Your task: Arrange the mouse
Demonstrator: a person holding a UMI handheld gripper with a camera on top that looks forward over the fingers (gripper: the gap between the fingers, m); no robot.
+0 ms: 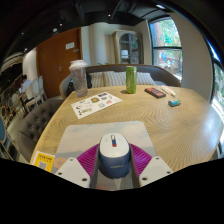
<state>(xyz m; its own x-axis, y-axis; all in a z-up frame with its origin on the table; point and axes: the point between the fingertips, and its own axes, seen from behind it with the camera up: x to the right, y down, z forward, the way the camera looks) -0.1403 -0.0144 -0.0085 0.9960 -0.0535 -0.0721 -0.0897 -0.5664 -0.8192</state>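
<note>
A grey and white computer mouse [114, 152] with a small red and blue mark on top sits between my two fingers, its front pointing away from me. Both magenta pads [89, 156] press against its sides, so my gripper [114, 160] is shut on it. It is held low over the near end of a light grey mouse mat [105, 134] that lies on the round wooden table [170, 125]. I cannot tell whether the mouse touches the mat.
Beyond the mat lie a printed sheet [96, 102], a clear tumbler [79, 76], a green bottle [131, 79], a dark flat box [155, 92] and a small blue item [174, 102]. A yellow item [43, 160] lies left of my fingers. Chairs ring the table.
</note>
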